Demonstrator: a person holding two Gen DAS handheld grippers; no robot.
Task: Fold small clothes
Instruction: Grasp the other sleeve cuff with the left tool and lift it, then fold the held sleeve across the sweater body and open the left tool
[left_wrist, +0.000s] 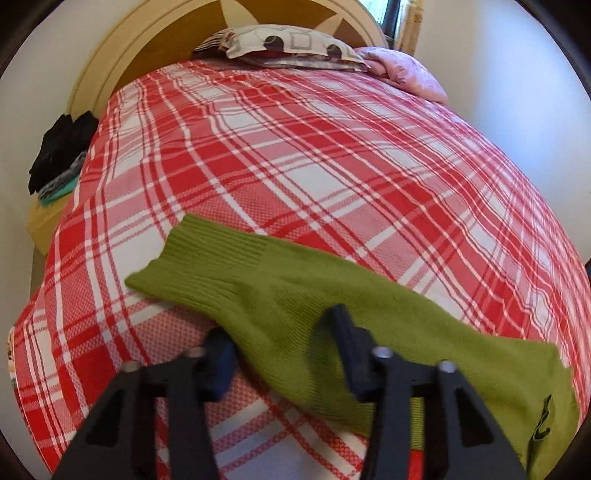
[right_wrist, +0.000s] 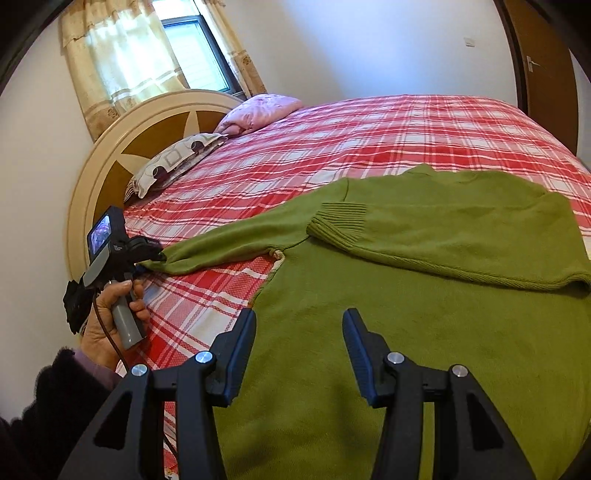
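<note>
The green knitted sweater (right_wrist: 424, 314) lies flat on the red plaid bedspread (right_wrist: 369, 125). The left gripper (left_wrist: 280, 347), fingers spread, straddles the outstretched sleeve (left_wrist: 236, 273); the right gripper (right_wrist: 299, 354) hovers spread above the body. Pinch the sleeve near the cuff and fold it straight across the chest.

An olive-green knit sweater (right_wrist: 424, 332) lies on a red-and-white plaid bedspread (left_wrist: 295, 147). Beside the cream-and-ochre star-patterned headboard (right_wrist: 122, 155): a grey-and-white geometric pillow (left_wrist: 288, 44), a pink pillow (left_wrist: 406, 70). Both claws are black.
</note>
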